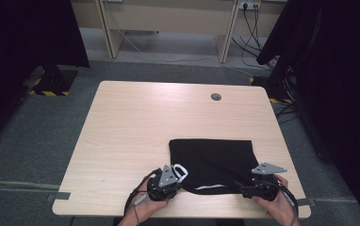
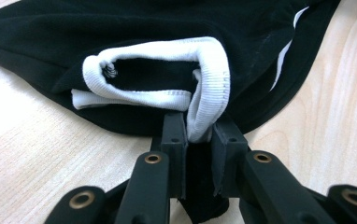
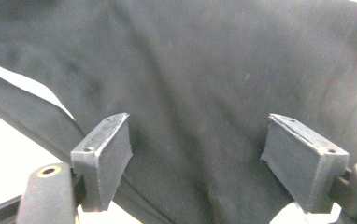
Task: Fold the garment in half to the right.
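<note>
We record one black garment, folded, with white ribbed trim, lying at the near right of the wooden surface. We note the left claw clamped on the white trim, and the right claw spread wide over black cloth, pads clear.
</note>
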### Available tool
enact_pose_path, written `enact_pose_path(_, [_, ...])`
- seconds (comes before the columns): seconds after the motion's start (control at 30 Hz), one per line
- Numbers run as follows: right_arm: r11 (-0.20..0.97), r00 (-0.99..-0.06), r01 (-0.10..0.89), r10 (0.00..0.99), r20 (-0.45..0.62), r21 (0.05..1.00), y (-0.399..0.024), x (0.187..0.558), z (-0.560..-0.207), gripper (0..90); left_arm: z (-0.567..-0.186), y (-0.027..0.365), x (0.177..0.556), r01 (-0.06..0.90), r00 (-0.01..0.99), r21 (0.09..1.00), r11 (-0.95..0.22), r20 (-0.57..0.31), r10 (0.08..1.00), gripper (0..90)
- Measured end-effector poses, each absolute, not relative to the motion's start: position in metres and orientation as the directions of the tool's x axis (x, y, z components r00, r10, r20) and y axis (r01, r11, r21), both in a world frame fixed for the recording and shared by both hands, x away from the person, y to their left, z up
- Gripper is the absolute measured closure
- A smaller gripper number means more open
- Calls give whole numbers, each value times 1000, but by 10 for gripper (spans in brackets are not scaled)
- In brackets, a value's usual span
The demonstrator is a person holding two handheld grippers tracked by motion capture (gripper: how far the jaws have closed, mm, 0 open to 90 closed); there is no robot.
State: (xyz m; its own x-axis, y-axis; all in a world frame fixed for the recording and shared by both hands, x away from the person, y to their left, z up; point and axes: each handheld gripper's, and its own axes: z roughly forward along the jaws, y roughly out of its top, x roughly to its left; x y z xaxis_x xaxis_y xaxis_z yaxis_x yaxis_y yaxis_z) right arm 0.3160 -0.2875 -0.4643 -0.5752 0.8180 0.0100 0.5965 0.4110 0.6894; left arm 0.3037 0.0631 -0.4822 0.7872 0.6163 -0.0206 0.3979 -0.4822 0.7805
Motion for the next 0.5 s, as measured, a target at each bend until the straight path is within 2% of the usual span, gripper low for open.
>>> enact_pose_path(0.23, [386, -599, 551, 801, 28, 740, -282, 321, -439, 261, -482, 62, 302, 387, 787, 781, -490, -3, 617, 772])
enact_pose_path(0.5, [388, -609, 549, 792, 37, 740, -269, 339, -435, 260, -482, 63, 304, 399, 787, 780, -482, -22, 616, 771])
